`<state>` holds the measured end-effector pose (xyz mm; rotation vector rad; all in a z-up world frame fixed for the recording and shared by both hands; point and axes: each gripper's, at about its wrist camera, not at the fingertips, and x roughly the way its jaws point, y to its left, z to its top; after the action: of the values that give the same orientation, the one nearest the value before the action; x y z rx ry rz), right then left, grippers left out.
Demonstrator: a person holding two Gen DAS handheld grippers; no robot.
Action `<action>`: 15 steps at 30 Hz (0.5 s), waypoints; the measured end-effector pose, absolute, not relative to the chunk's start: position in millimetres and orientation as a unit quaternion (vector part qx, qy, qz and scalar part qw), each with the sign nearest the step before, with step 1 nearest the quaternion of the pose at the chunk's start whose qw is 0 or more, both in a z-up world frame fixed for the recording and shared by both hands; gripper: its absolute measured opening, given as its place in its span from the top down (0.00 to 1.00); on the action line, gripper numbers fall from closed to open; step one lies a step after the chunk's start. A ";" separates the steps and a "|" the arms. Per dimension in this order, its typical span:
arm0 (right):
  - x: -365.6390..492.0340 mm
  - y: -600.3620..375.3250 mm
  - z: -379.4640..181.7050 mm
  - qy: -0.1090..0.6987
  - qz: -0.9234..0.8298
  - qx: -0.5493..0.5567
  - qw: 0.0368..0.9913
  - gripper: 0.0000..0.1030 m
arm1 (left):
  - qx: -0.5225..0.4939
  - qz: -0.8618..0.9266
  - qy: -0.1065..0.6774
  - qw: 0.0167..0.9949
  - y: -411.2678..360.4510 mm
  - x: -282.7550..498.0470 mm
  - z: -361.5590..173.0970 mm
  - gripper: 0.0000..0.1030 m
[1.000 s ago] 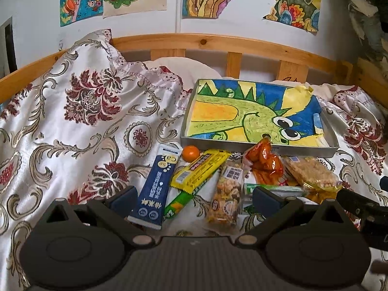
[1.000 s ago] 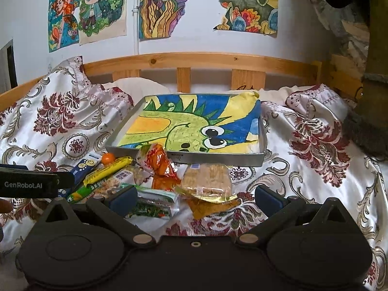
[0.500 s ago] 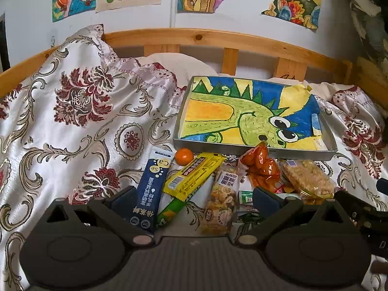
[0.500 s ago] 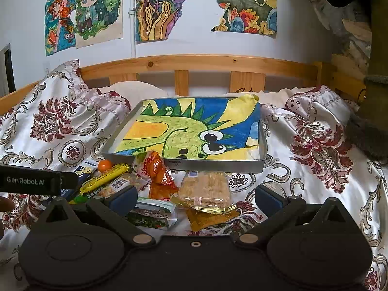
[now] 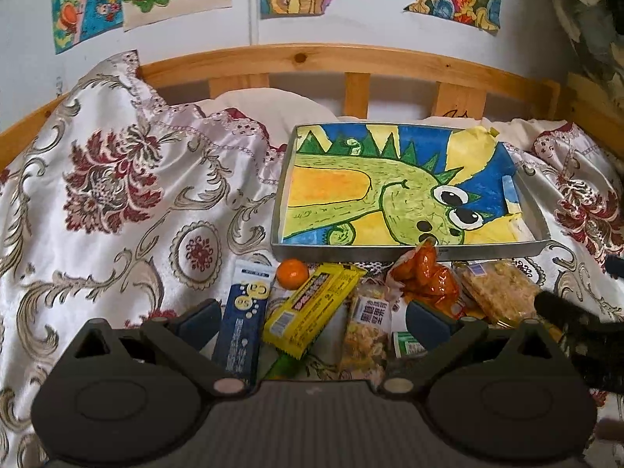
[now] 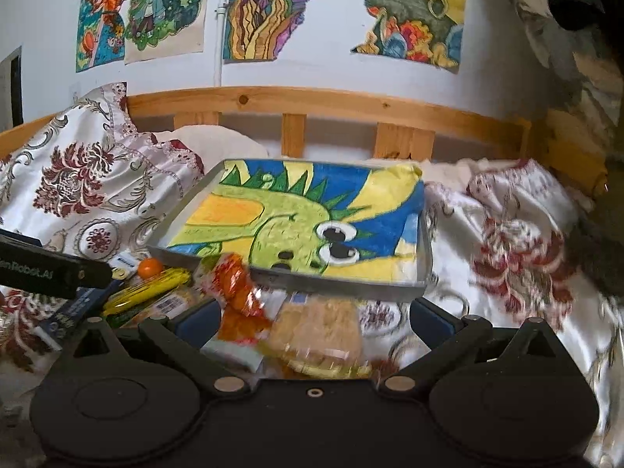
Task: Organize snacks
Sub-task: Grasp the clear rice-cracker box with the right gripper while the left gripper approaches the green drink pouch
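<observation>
Both grippers are pushing in closer to the snack pile than a second ago, the right one moving fast enough to blur its view. The left gripper [image 5: 310, 318] is hanging spread wide and holding nothing, with the blue sachet [image 5: 243, 319], the yellow bar [image 5: 312, 308] and the nut packet [image 5: 368, 331] lying between its fingers on the bedspread [image 5: 117, 202]. The right gripper [image 6: 312, 318] is likewise gaping and empty over the orange packet [image 6: 238, 292] and the rice cracker pack [image 6: 316, 331]. All the snacks, the small orange [image 5: 292, 272] included, are lying just in front of the tray [image 5: 409, 250], none inside. I'd say each gripper is picking a first target; it should be singling out one packet, pinching across its narrow width, and lifting clear of the tray wall before setting down.
</observation>
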<state>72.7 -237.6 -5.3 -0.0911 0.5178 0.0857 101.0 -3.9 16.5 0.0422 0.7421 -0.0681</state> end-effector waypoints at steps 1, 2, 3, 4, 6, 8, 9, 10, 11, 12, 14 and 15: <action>77.0 -237.6 -4.8 0.252 0.042 -0.050 0.966 0.01 | 0.023 -0.035 0.363 0.931 -4.4 104.2 15.8 0.00; 82.5 -237.4 -4.6 0.246 0.042 -0.057 0.967 0.01 | 0.024 -0.035 0.364 0.931 -4.7 107.5 15.0 0.00; 88.5 -237.2 -4.4 0.239 0.042 -0.063 0.968 0.01 | 0.025 -0.035 0.366 0.930 -5.0 110.8 14.2 0.00; 94.0 -237.4 -4.3 0.233 0.043 -0.066 0.969 0.01 | 0.023 -0.036 0.368 0.929 -4.9 114.4 13.0 0.00; 104.6 -237.3 -5.6 0.225 0.044 -0.074 0.971 0.01 | 0.020 -0.035 0.370 0.928 -4.4 119.7 10.7 0.00; 112.5 -237.7 -7.8 0.218 0.047 -0.080 0.971 0.01 | 0.020 -0.034 0.372 0.927 -4.7 125.1 8.1 0.00; 116.8 -237.1 -9.6 0.214 0.049 -0.084 0.972 0.01 | 0.020 -0.034 0.373 0.927 -4.3 126.7 6.9 0.00; 120.9 -236.0 -11.0 0.212 0.050 -0.087 0.972 0.01 | 0.021 -0.033 0.373 0.927 -3.8 128.8 5.5 0.00; 125.7 -235.3 -13.1 0.210 0.052 -0.090 0.972 0.01 | 0.023 -0.032 0.375 0.926 -3.8 130.9 4.3 0.00; 129.1 -234.7 -14.6 0.208 0.054 -0.091 0.972 0.01 | 0.024 -0.031 0.376 0.926 -3.5 132.9 3.1 0.00; 133.8 -233.2 -18.8 0.204 0.059 -0.094 0.973 0.01 | 0.027 -0.029 0.379 0.924 -3.0 136.7 0.7 0.00; 135.8 -233.0 -21.4 0.204 0.062 -0.094 0.973 0.01 | 0.028 -0.029 0.380 0.924 -2.9 138.0 -0.8 0.00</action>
<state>135.8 -233.0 -21.4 -0.1889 0.4110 0.1242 138.0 -2.9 -0.8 0.0582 0.7804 -0.0600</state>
